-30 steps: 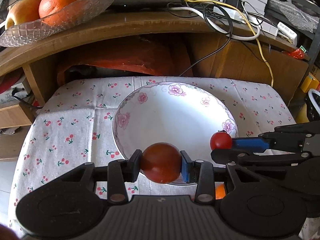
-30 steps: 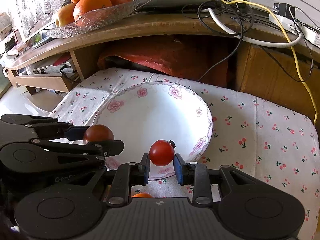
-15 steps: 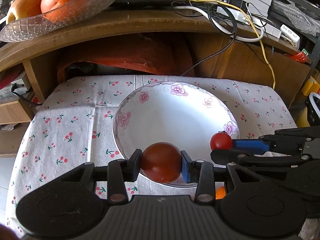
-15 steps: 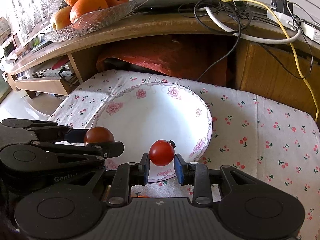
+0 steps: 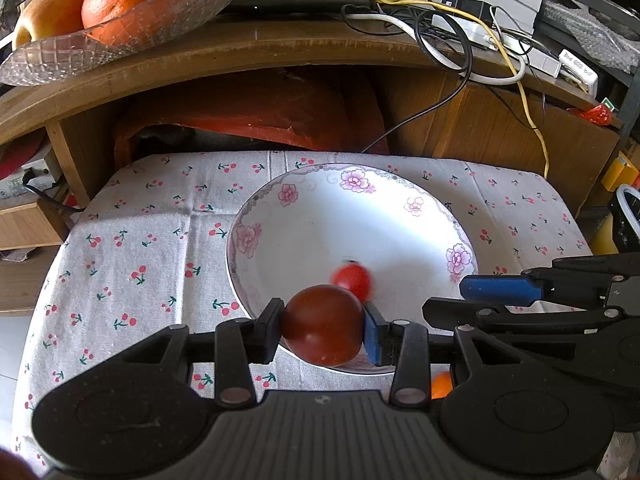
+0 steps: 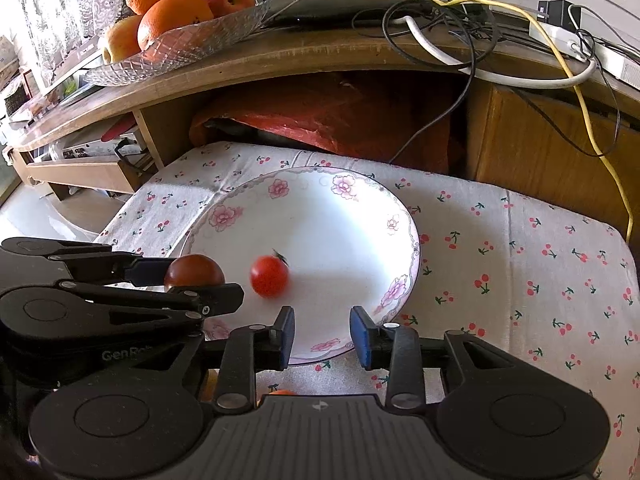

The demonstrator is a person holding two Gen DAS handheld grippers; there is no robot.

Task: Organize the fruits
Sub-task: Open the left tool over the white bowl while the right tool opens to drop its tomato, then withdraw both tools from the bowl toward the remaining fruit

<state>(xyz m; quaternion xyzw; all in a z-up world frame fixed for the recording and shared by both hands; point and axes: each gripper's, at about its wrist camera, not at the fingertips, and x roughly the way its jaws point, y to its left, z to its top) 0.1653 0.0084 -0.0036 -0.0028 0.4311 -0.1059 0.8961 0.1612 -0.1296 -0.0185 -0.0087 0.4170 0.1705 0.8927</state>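
While the small tomato (image 6: 269,275) lies blurred inside the white plate (image 6: 352,216), near its front rim, the right tongs (image 6: 322,336) stand spread and empty just in front of it, their blue pads over the plate's near edge. In the left view the same small tomato (image 5: 353,281) shows just behind the dark tomato (image 5: 323,325), which the left tongs (image 5: 323,330) pinch between their pads above the plate's (image 5: 320,224) front rim. From the right view, that dark tomato (image 6: 194,272) sits at the plate's left side, held in the left tongs (image 6: 188,280). The right tongs (image 5: 480,298) reach in from the right edge of the left view, apart and holding nothing. A bit of orange fruit (image 5: 440,385) peeks out below the tongs, mostly hidden. The plate rests on a cherry-print cloth (image 6: 520,248) covering the surface. Behind, a wooden shelf (image 6: 320,56) carries a glass bowl (image 6: 180,52) of oranges and apples, and a tangle of cables (image 6: 440,4).
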